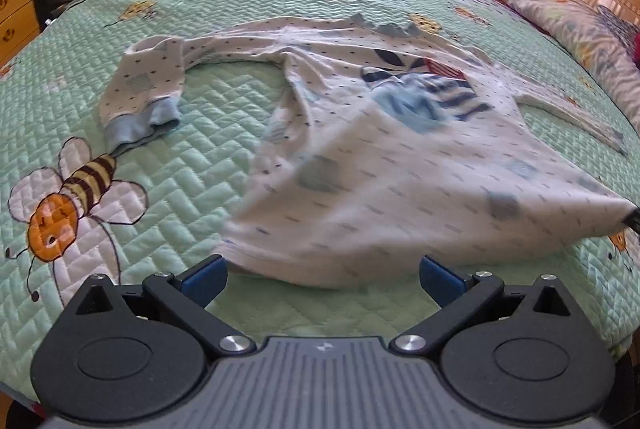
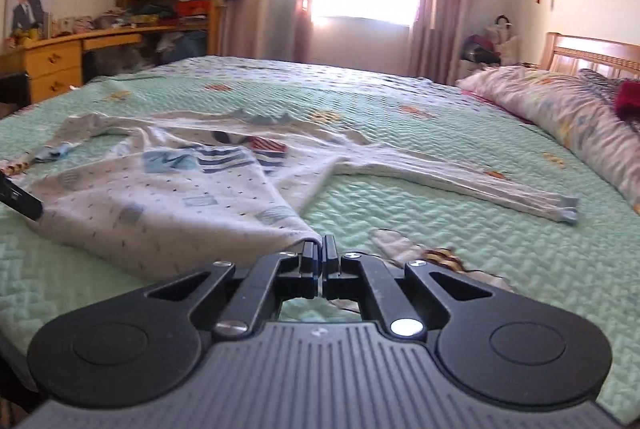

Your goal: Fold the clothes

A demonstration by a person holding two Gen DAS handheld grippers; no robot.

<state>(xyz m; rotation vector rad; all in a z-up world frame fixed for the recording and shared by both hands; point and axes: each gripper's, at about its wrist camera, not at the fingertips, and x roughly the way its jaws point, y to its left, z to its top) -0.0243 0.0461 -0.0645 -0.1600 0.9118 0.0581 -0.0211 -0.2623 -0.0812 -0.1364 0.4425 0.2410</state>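
A white long-sleeved child's shirt [image 1: 360,157] with small dots, blue cuffs and a striped print lies spread on the green quilted bedspread [image 1: 200,101]. My left gripper [image 1: 322,275] is open, its blue pads just short of the shirt's near hem. My right gripper [image 2: 319,249] is shut on the shirt's [image 2: 168,205] bottom corner, lifting it a little; its tip shows at the right edge of the left wrist view [image 1: 634,219]. The left gripper's finger shows at the left edge of the right wrist view [image 2: 20,199]. One sleeve [image 2: 460,181] stretches right, the other [image 1: 148,93] curls left.
A bee design [image 1: 68,201] is stitched on the bedspread near the left. Rolled patterned bedding [image 2: 560,117] and a wooden headboard [image 2: 592,53] lie to the right. A wooden desk with drawers [image 2: 56,65] and shelves stand beyond the bed on the left.
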